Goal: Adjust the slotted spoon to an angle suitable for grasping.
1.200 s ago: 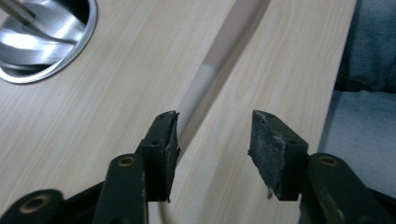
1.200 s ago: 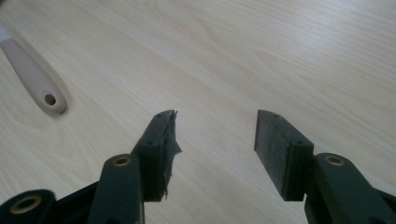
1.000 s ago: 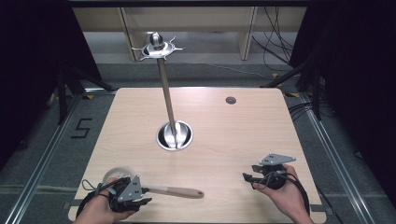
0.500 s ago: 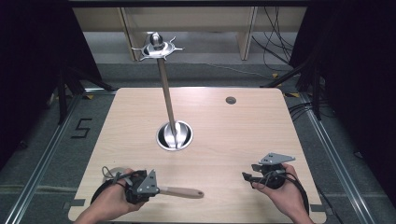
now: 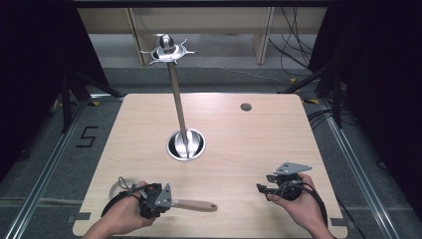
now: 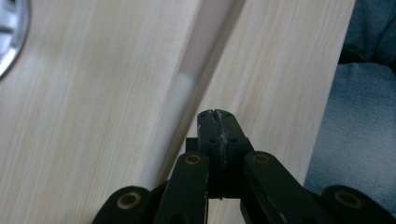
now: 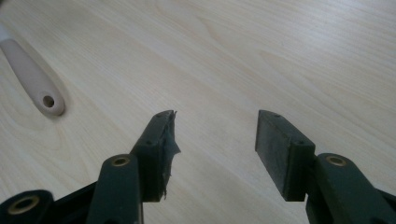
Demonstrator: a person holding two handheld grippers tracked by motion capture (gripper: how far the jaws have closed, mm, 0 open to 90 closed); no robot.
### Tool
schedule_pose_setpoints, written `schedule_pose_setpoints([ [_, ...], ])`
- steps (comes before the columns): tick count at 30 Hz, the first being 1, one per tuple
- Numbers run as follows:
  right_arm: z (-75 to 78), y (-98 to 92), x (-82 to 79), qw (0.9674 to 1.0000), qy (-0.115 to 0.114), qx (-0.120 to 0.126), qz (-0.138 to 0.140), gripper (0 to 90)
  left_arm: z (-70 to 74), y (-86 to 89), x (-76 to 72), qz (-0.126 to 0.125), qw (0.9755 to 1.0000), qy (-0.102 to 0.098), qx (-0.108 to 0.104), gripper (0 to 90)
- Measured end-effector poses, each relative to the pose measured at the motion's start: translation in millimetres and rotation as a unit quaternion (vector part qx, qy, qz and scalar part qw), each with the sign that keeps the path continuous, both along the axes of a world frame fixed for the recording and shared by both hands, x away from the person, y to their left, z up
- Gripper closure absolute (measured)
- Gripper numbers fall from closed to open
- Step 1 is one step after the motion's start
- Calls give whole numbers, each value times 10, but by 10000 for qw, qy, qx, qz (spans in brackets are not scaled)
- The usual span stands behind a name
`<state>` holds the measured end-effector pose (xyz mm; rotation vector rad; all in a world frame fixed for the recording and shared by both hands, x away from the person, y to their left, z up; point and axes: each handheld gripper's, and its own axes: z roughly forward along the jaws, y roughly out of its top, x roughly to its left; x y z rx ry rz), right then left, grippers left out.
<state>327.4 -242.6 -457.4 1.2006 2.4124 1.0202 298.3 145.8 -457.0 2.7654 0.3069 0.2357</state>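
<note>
The left gripper's [image 6: 218, 114] black jaws are pressed together, tips meeting along a thin seam, and no object can be made out between them. Just beyond them, a pale wooden utensil handle [image 6: 187, 88] runs away across the boards as a soft blur. From the high view, that smooth, rounded handle [image 5: 194, 204] lies flat near the table's front edge. One end disappears under the left gripper [image 5: 157, 199] and the hand, so whatever head it carries is hidden.

The right gripper's [image 7: 215, 126] jaws stand wide apart and hold nothing; one pad's rubber is frayed. Its view catches the handle's blunt end [image 7: 30, 74], which has a small hanging hole.

The light, wood-grained table [image 5: 249, 139] carries a shiny round metal base [image 5: 186, 145] with a slim pole topped by a spiky hooked crown [image 5: 166, 50]. Blue cloth [image 6: 359, 116] lies beyond the table edge, cut off.
</note>
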Motion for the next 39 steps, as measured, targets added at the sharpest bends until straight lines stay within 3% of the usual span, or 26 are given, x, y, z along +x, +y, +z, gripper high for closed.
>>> schedule_pose_setpoints([
  [5, -4, -9, 2, 10000, 23, -10, 7, 480, -95, -106, 65, -84, 9996, 103, 242, 891],
  [7, -3, 6, -15, 9999, 106, 50, -67, 479, -126, -126, 82, 24, 9995, 188, 260, 891],
  [12, -5, -5, 1, 10000, 49, -2, 9, 479, -179, -156, 144, 34, 9992, 185, 358, 891],
  [17, -4, 1, -1, 10000, 6, 0, 21, 478, -207, -148, 213, 160, 9992, 226, 303, 891],
  [19, 5, 7, -7, 10000, 88, 33, -19, 478, -203, -147, 229, 155, 9992, 209, 305, 891],
  [20, 4, 7, -5, 9999, 107, 41, -12, 478, -184, -138, 273, 104, 9987, 221, 444, 891],
  [22, 4, 8, -7, 9999, 105, 56, -20, 478, -183, -138, 297, 69, 9988, 197, 432, 891],
  [24, -3, -1, -1, 10000, 46, 13, 15, 478, -201, -141, 325, 239, 9987, 272, 371, 890],
  [28, -4, -6, 4, 10000, 16, -8, 33, 477, -200, -150, 358, 327, 9986, 206, 367, 890],
  [32, 2, 11, -11, 9999, 146, 71, -58, 478, -206, -173, 414, 481, 9980, 56, 397, 888],
  [34, -7, -4, 2, 10000, 34, 2, 25, 478, -208, -174, 446, 498, 9978, -92, 418, 888],
  [35, -5, -3, 1, 10000, 43, 7, 18, 478, -218, -175, 455, 581, 9976, -21, 381, 888],
  [39, -5, -4, -2, 10000, 46, 6, 17, 478, -218, -165, 489, 686, 9971, -106, 318, 886],
])
